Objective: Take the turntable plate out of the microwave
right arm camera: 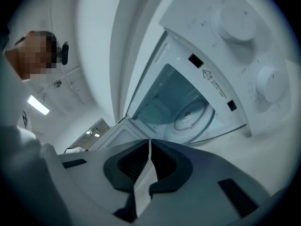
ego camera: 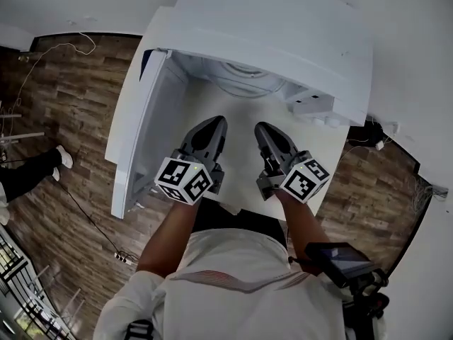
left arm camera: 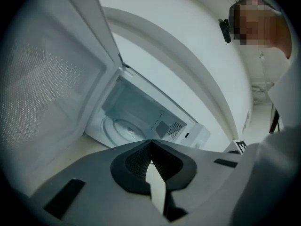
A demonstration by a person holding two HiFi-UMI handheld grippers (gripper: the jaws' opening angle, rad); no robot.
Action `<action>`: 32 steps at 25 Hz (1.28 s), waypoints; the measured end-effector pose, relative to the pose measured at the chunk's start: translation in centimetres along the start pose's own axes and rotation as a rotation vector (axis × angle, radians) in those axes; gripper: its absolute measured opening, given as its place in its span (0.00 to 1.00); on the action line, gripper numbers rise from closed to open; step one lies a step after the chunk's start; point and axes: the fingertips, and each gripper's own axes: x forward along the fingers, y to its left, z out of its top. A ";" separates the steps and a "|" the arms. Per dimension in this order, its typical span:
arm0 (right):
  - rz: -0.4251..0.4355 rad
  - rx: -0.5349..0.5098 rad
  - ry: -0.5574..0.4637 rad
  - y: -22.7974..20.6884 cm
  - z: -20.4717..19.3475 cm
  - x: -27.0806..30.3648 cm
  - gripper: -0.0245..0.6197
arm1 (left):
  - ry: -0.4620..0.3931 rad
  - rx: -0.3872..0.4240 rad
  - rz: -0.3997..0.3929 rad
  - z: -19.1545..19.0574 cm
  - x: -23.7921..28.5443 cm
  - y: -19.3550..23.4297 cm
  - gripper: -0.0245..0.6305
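white microwave [ego camera: 269, 27] sits on a white table [ego camera: 322, 151], seen from above in head view, its mouth facing 6 o'clock toward the person. door [ego camera: 138, 129] is swung wide open, hinged on the 9 o'clock side, with its free edge pointing to about 7 o'clock. two round knobs [right arm camera: 233, 25] sit on the control panel at the 3 o'clock side of the opening.

turntable plate [ego camera: 244, 76] is inside the cavity, flat on the cavity floor, face up. it's a round disc, so no long axis; its flat plane is level with the floor. head view shows only its front arc under the microwave's top. left gripper view shows it at 11 o'clock from the jaws [left arm camera: 123, 128]; right gripper view shows it at 1 o'clock [right arm camera: 193, 114].

left gripper [ego camera: 216, 124] and right gripper [ego camera: 263, 128] are side by side just in front of the opening, at 6 o'clock from the plate, both pointing to 12 o'clock into the cavity and clear of the plate. left gripper [left arm camera: 151, 144] has its jaws closed together with nothing between them. right gripper [right arm camera: 149, 142] is the same, tips meeting and empty. wood floor [ego camera: 67, 105] shows at 9 o'clock.
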 end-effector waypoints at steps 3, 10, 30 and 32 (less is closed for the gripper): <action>-0.003 0.119 -0.032 -2.1 -0.3 1.4 0.04 | 0.008 -0.037 0.019 -1.0 1.6 2.1 0.05; -0.022 0.354 -0.111 -5.8 -0.5 2.9 0.14 | 0.037 -0.398 -0.058 -3.0 4.0 3.7 0.06; -0.071 0.699 -0.174 -11.3 -1.1 5.2 0.32 | 0.019 -0.785 -0.172 -3.8 9.0 4.9 0.28; -0.065 0.712 -0.177 -11.3 -1.5 5.3 0.32 | 0.021 -0.794 -0.178 -4.3 8.6 5.0 0.31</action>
